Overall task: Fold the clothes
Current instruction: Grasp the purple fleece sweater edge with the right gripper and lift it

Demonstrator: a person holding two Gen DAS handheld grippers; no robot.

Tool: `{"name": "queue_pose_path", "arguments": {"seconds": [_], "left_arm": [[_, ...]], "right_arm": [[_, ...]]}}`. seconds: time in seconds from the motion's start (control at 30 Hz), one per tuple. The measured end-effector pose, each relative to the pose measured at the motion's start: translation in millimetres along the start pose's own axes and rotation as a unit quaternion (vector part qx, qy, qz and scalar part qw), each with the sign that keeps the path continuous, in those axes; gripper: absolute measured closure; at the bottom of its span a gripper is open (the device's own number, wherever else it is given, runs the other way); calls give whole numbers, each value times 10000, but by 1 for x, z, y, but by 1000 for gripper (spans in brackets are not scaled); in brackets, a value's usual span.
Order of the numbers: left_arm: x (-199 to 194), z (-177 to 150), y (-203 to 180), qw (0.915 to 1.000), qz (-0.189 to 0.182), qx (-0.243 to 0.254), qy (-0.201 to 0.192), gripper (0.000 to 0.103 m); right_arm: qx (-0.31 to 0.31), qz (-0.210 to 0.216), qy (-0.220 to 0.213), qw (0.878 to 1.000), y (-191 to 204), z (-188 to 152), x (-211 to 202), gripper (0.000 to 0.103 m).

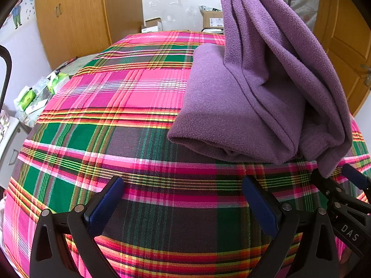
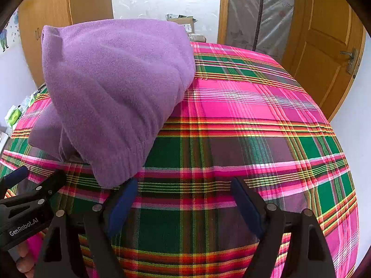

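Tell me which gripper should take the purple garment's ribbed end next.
Right. The right gripper is open, with the ribbed end of the purple garment at its left fingertip. The left gripper, also open, has only plaid bedspread between its jaws; the garment lies off to its right.

purple fleece garment [image 1: 243, 106] on the plaid bedspread [image 1: 129, 125], lower part folded flat, upper part bunched and raised over it, ribbed cuff [image 2: 118, 169] hanging at near edge.
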State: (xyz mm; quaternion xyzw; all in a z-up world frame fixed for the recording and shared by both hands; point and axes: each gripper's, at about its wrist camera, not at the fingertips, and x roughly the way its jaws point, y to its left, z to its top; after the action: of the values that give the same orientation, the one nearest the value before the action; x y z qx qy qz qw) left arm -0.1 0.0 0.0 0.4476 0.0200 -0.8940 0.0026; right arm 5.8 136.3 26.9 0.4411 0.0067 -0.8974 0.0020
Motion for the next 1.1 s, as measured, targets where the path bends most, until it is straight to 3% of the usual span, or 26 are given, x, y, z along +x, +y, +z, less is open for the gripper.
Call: {"name": "queue_pose_path", "arguments": {"seconds": [0.63,0.7,0.77,0.9,1.0,1.1], "left_arm": [[2,3,-1,10000,52,-40,-4,2],[1,3,-1,10000,61,-51,-7,2],[1,4,-1,10000,6,-22,-10,3],[-11,7,-4,9982,-574,30,-176,8],[-26,12,-4,9940,-965,57,-506,8],[-35,22,-8,9913,-1061,228,-746,8]], "right_arm": [[-14,31,-1,10000,-1,0,0,19],[-105,112,-57,9999,-1,0,-3,26],[-218,212,-128,9995,-2,-1,-6,49],[-390,498,-341,9974,-4,-2,-17,57],[-551,941,-887,9901,-8,-1,-42,61],[-750,1278,-1132,9825,-7,-1,-53,61]]}}
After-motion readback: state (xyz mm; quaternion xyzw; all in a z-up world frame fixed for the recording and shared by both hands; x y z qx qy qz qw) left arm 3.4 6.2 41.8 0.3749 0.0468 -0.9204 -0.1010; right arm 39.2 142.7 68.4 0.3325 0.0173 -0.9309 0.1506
